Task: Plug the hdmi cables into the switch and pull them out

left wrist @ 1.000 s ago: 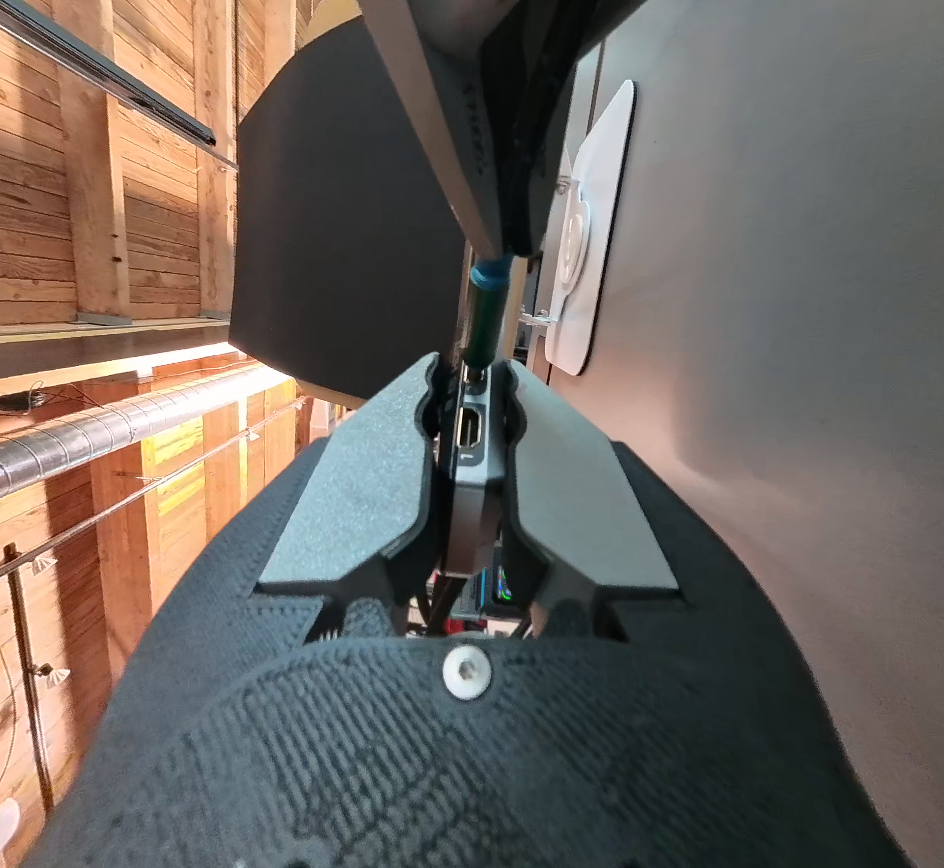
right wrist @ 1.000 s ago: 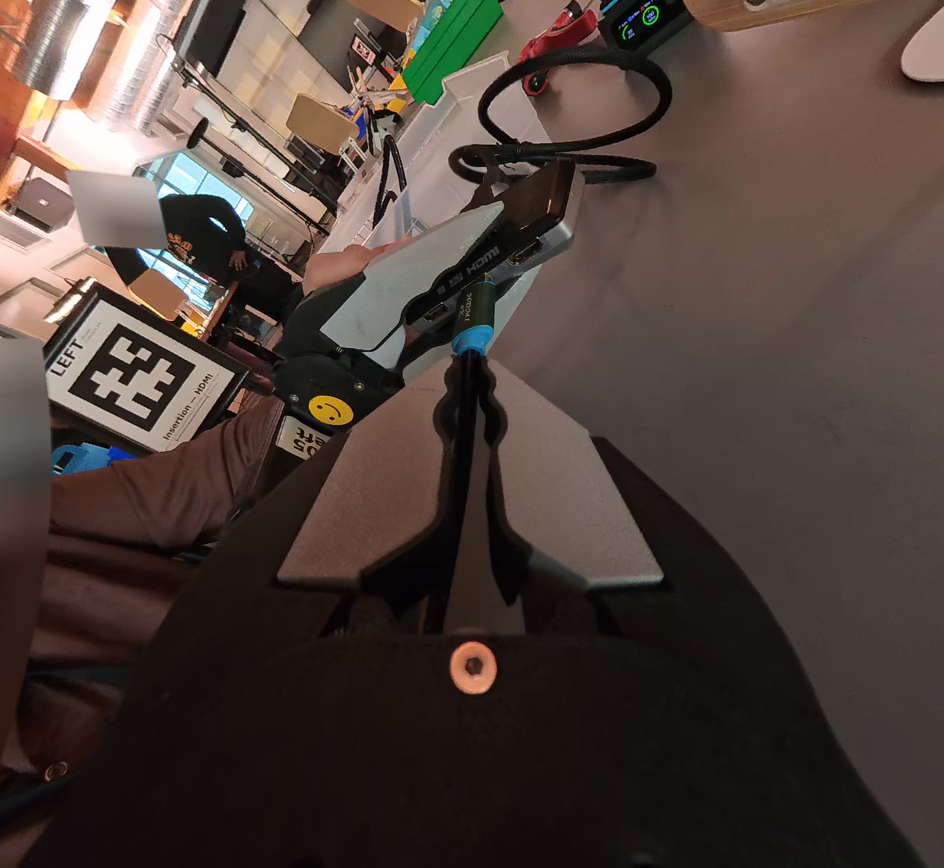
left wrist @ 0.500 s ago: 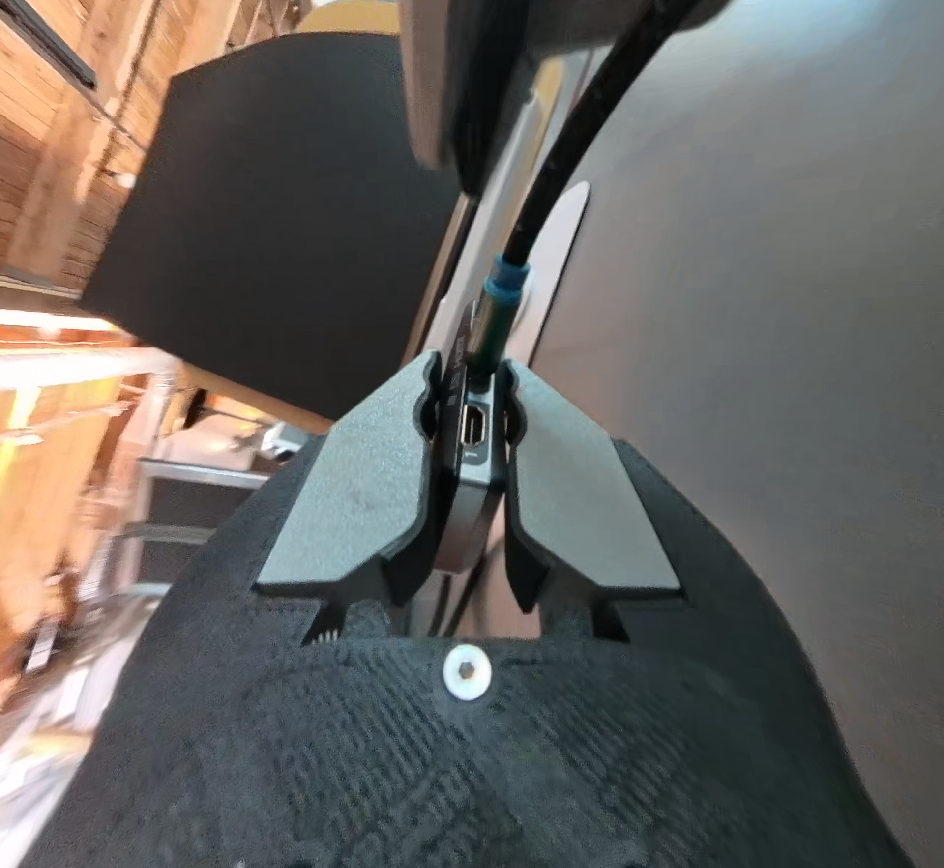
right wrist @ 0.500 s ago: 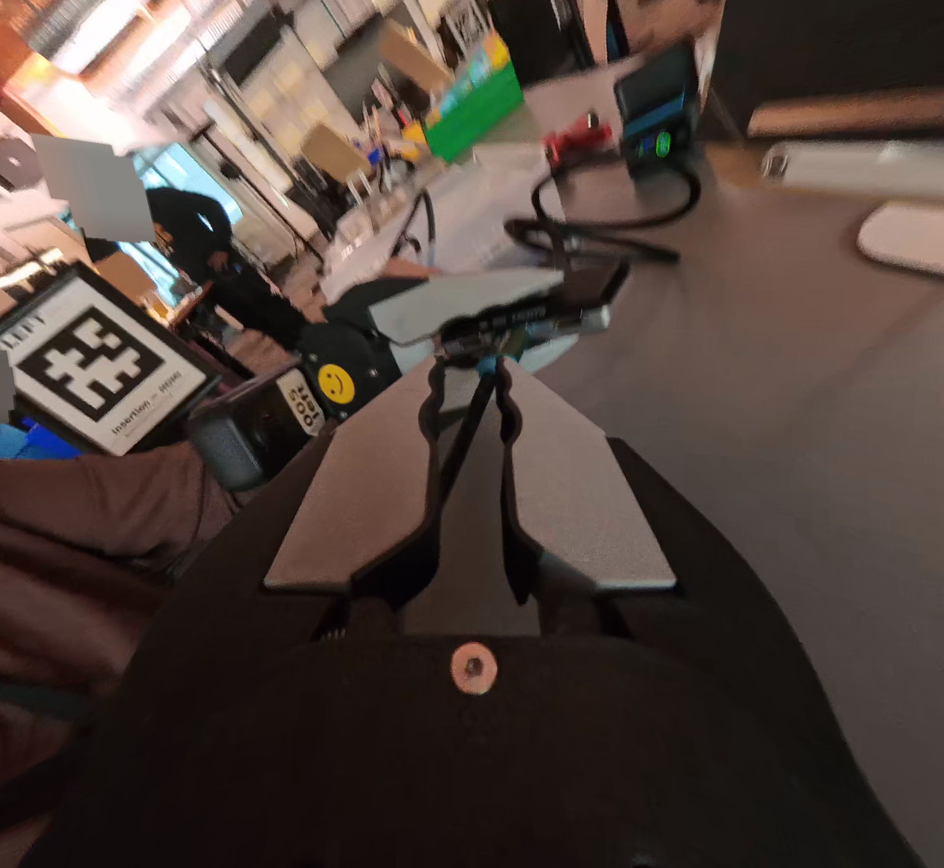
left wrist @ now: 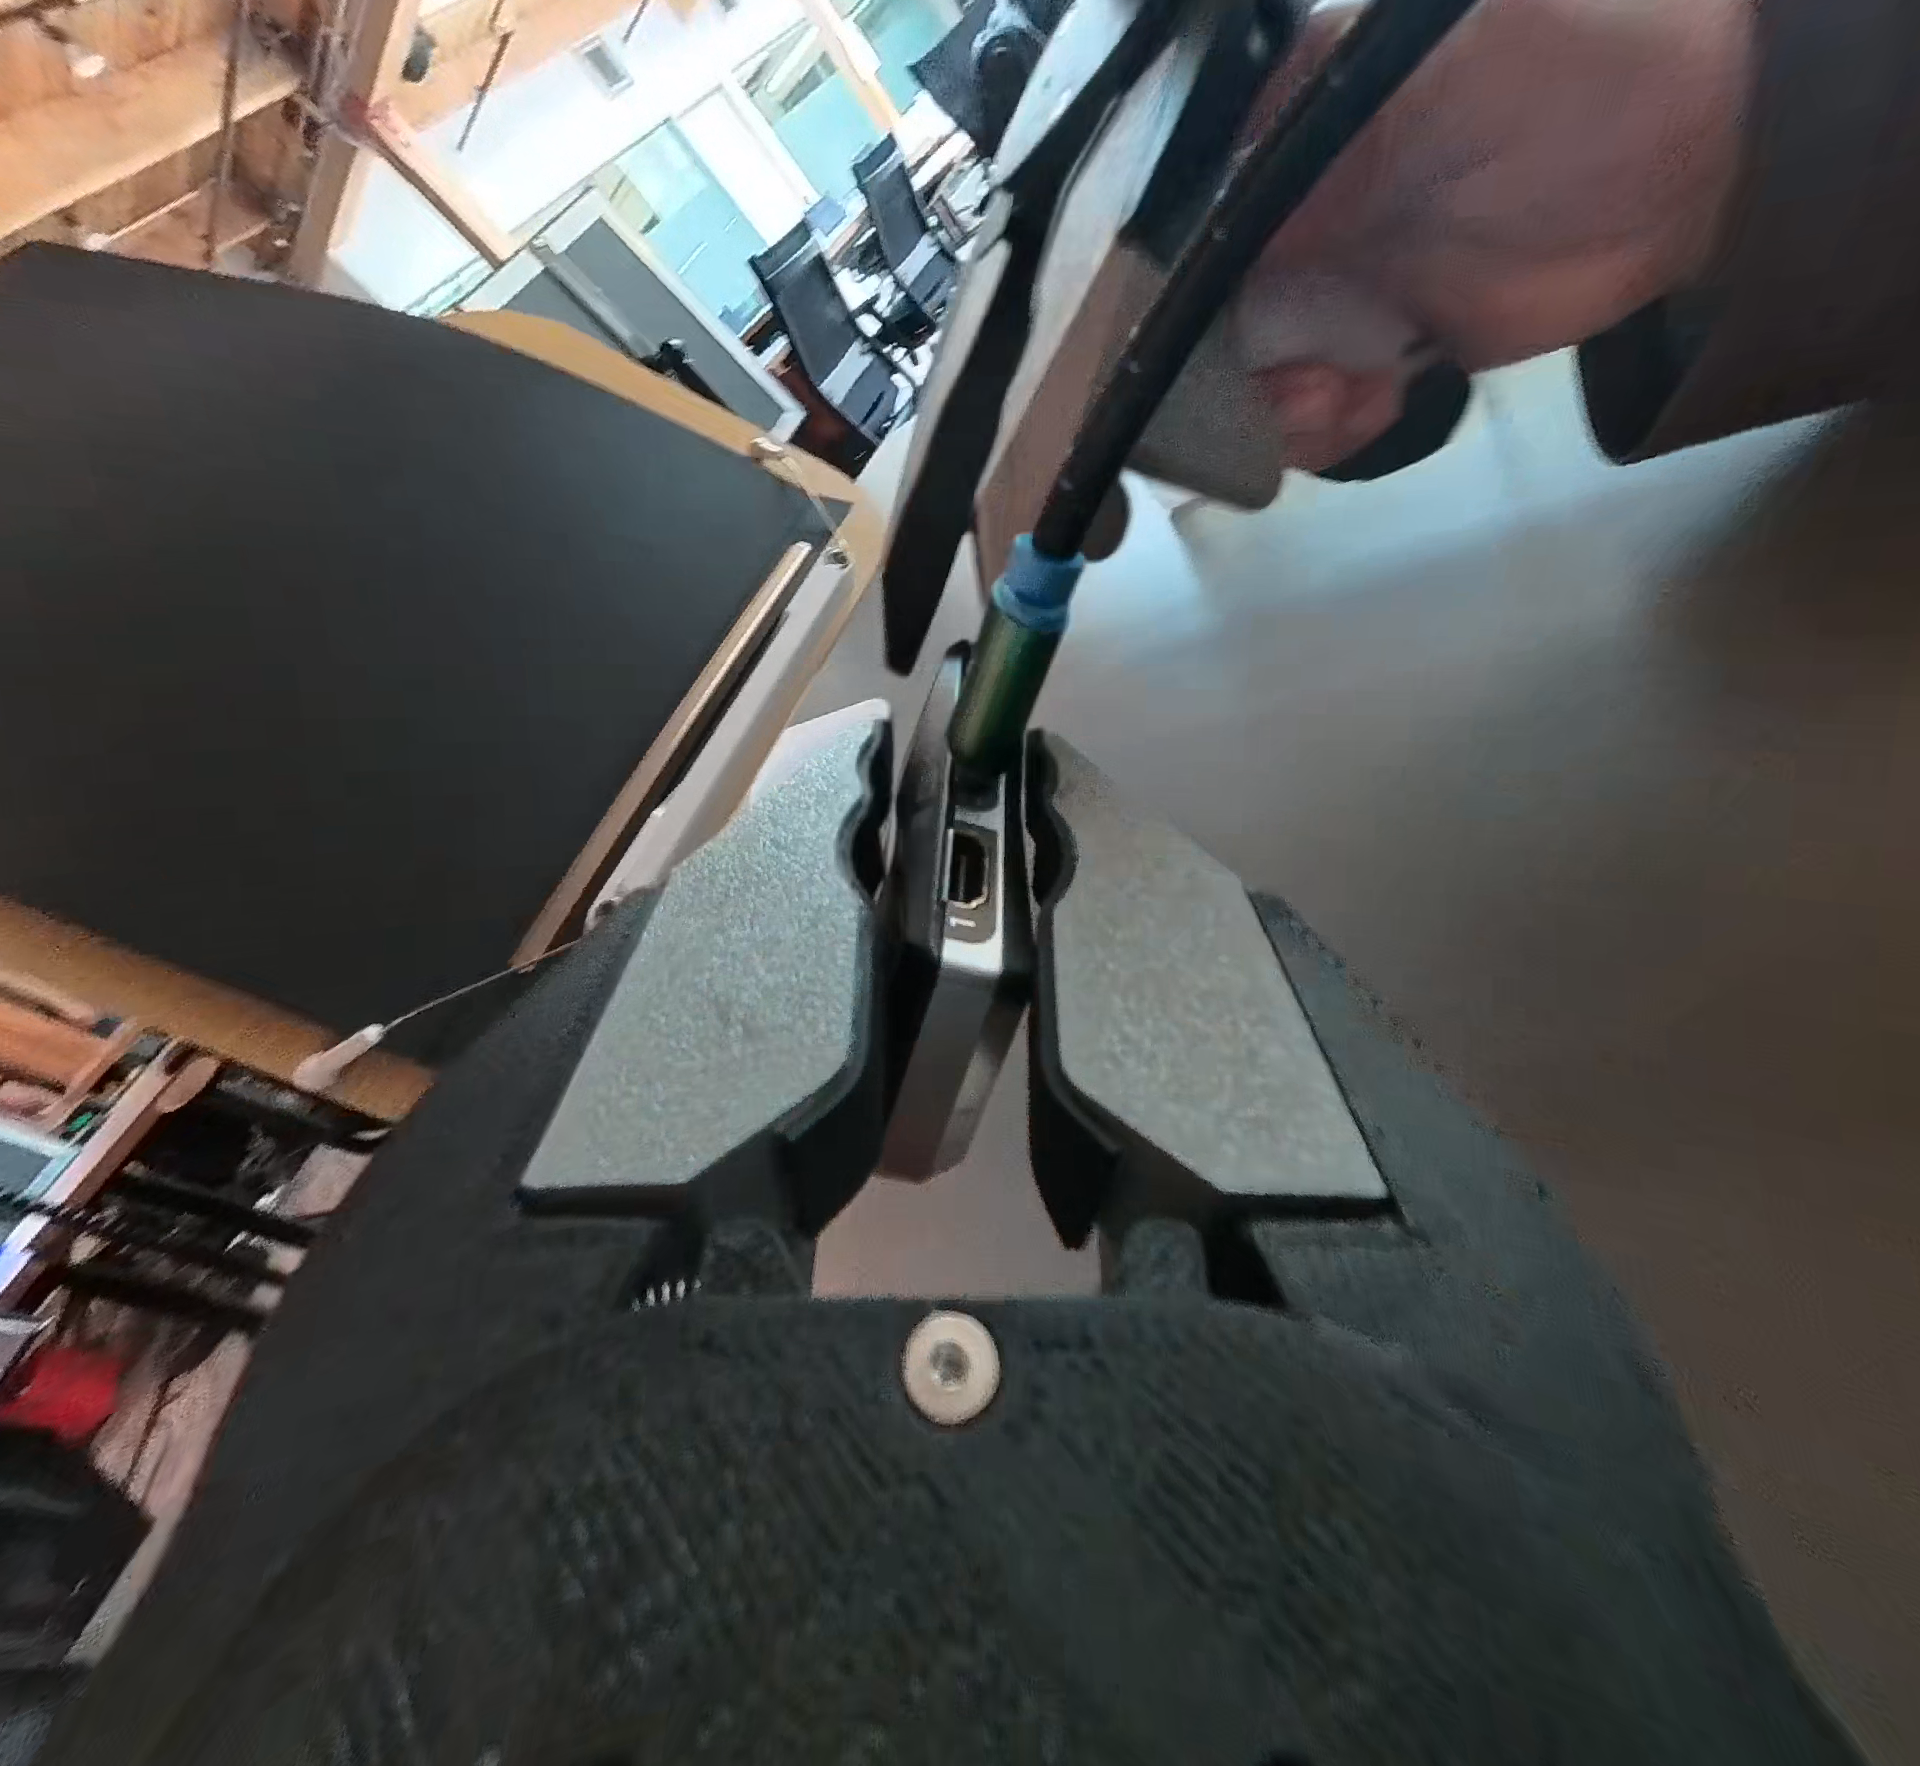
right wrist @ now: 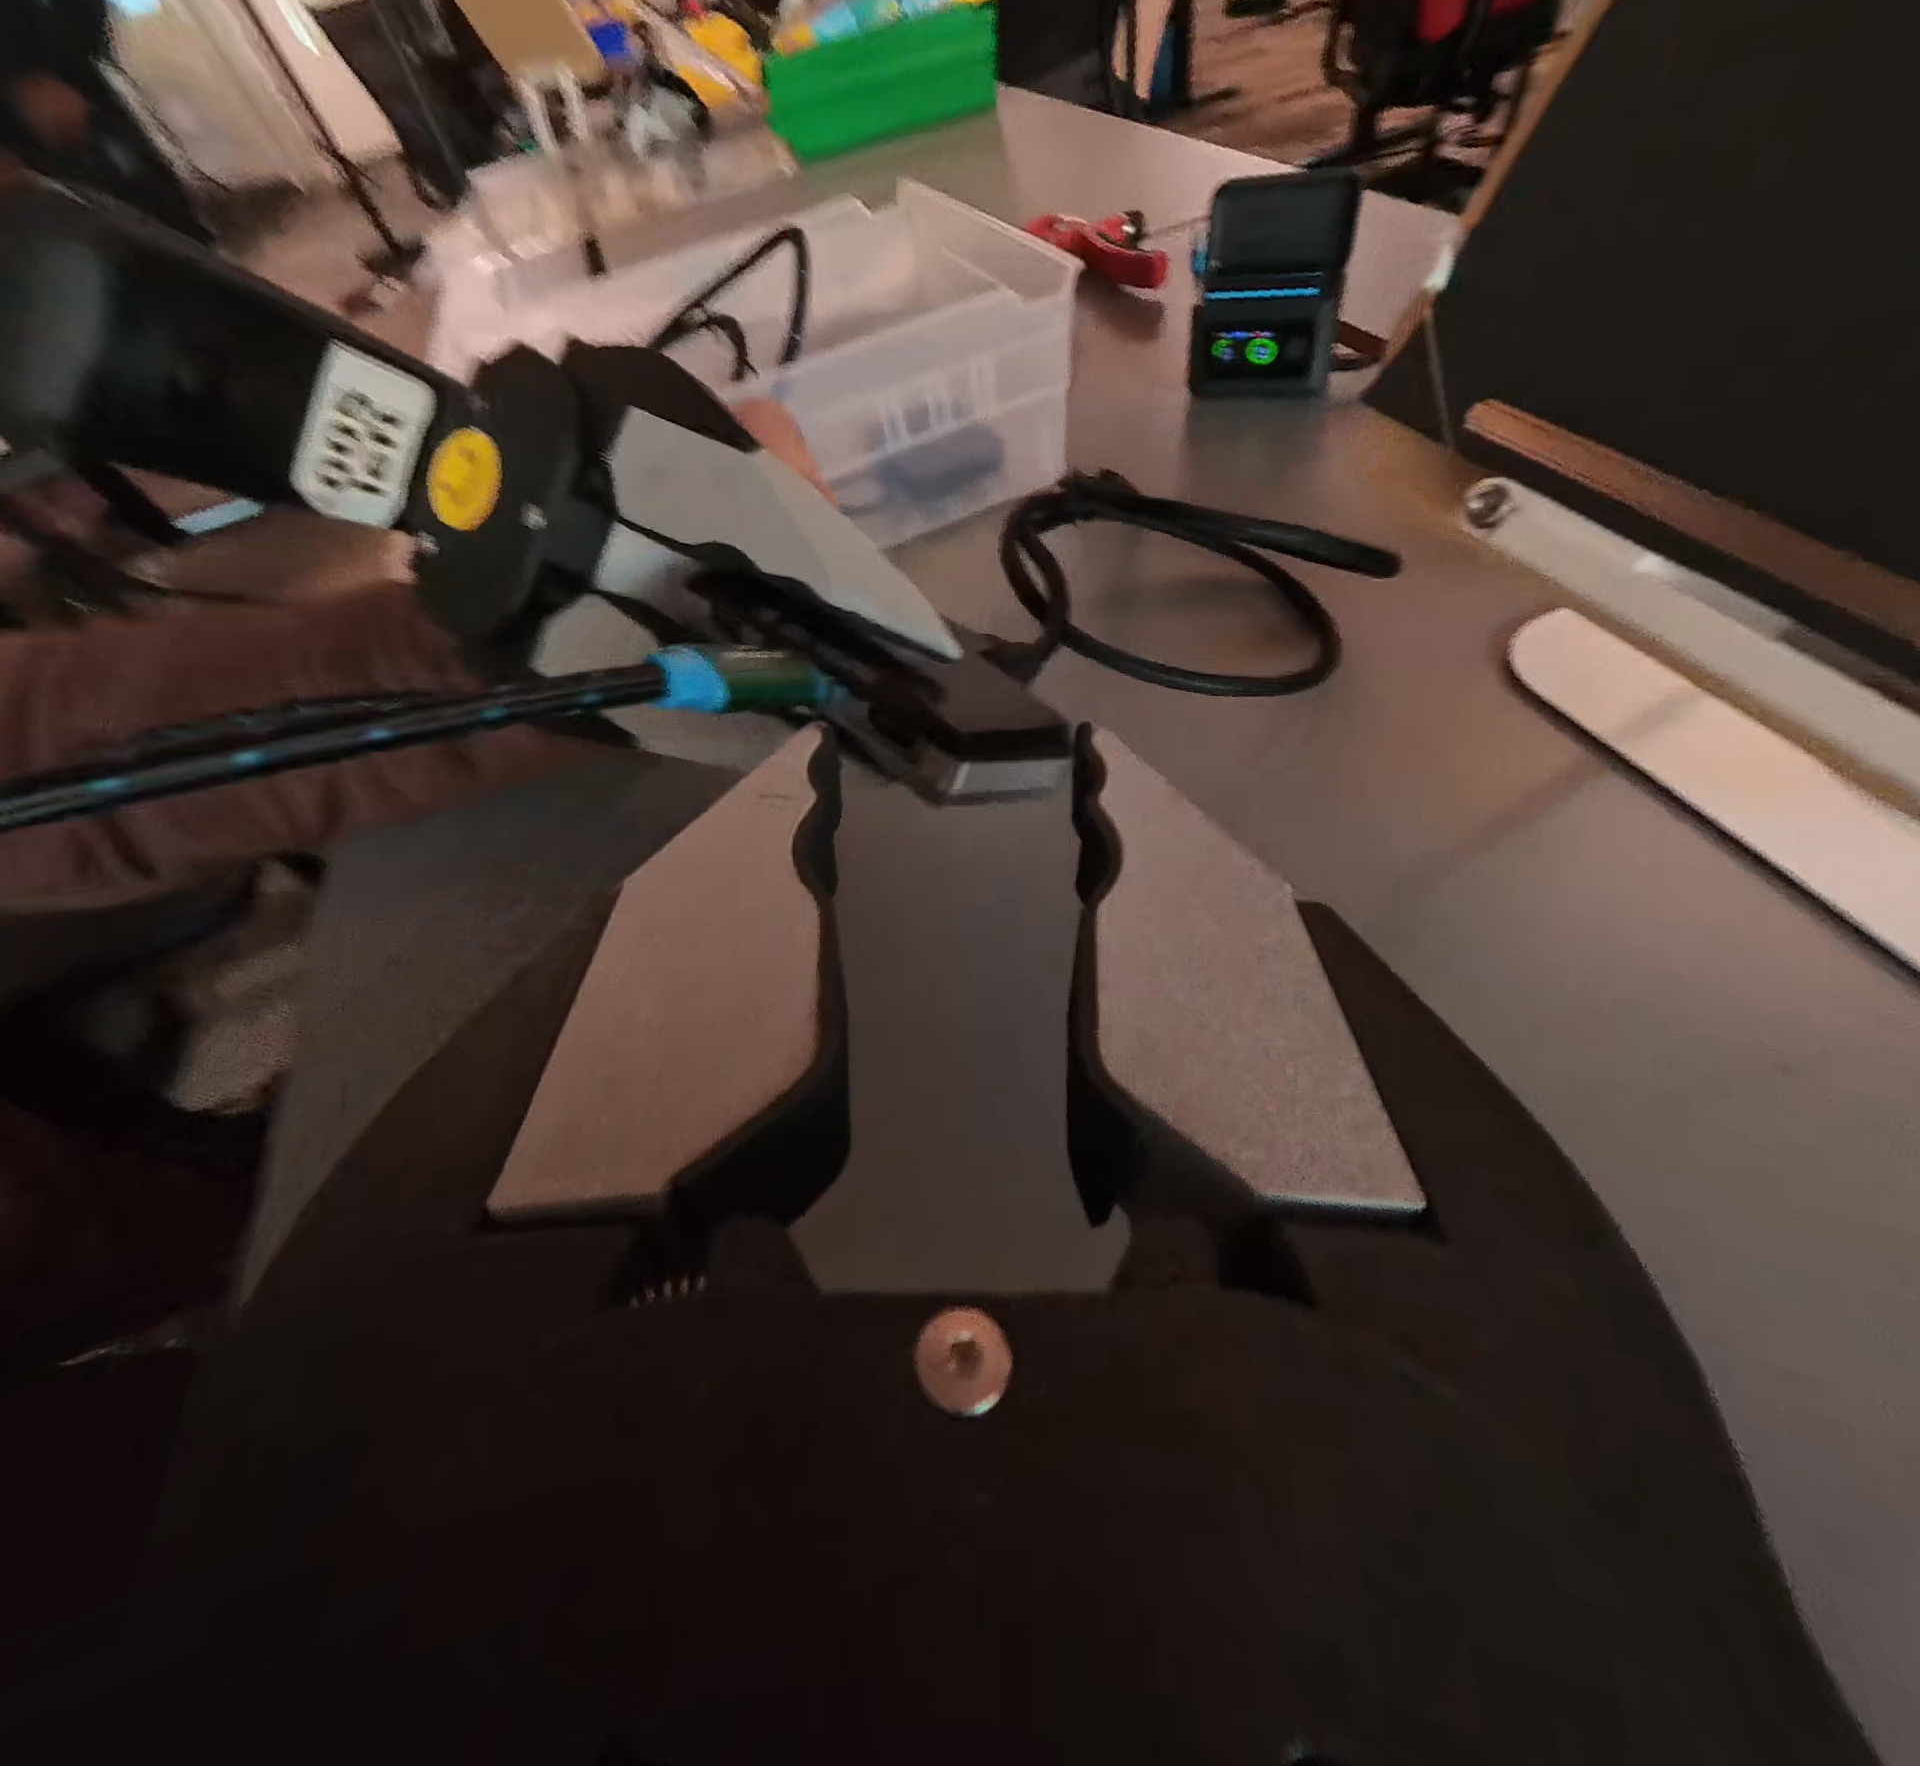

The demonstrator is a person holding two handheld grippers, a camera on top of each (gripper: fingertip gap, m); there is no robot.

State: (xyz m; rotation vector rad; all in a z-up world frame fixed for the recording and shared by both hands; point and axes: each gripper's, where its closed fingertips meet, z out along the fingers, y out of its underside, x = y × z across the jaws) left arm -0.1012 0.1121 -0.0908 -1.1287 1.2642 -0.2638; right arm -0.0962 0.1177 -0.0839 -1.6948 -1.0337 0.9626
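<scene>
My left gripper [left wrist: 956, 760] is shut on the grey and black HDMI switch [left wrist: 951, 1020], held above the table. An HDMI cable's green plug [left wrist: 997, 688] with a blue collar sits in the switch's upper port; the port below it [left wrist: 971, 869] is empty. In the right wrist view the switch [right wrist: 997, 729] lies just beyond my right gripper [right wrist: 951, 781], which is open and empty. The plugged cable [right wrist: 416, 714] runs off to the left. A second black cable [right wrist: 1174, 594] lies coiled on the table behind the switch.
A clear plastic bin [right wrist: 935, 345], a small device with a lit screen [right wrist: 1262, 314], a red tool [right wrist: 1101, 241] and a green box [right wrist: 883, 75] stand farther back. A white pad [right wrist: 1714, 781] and a black board [right wrist: 1714, 158] are to the right. The tips of both grippers are at nearly the same place.
My right gripper has let go of the cable, opened, and swung round to face the switch's end. The cable stays plugged in. My left gripper still holds the switch.
</scene>
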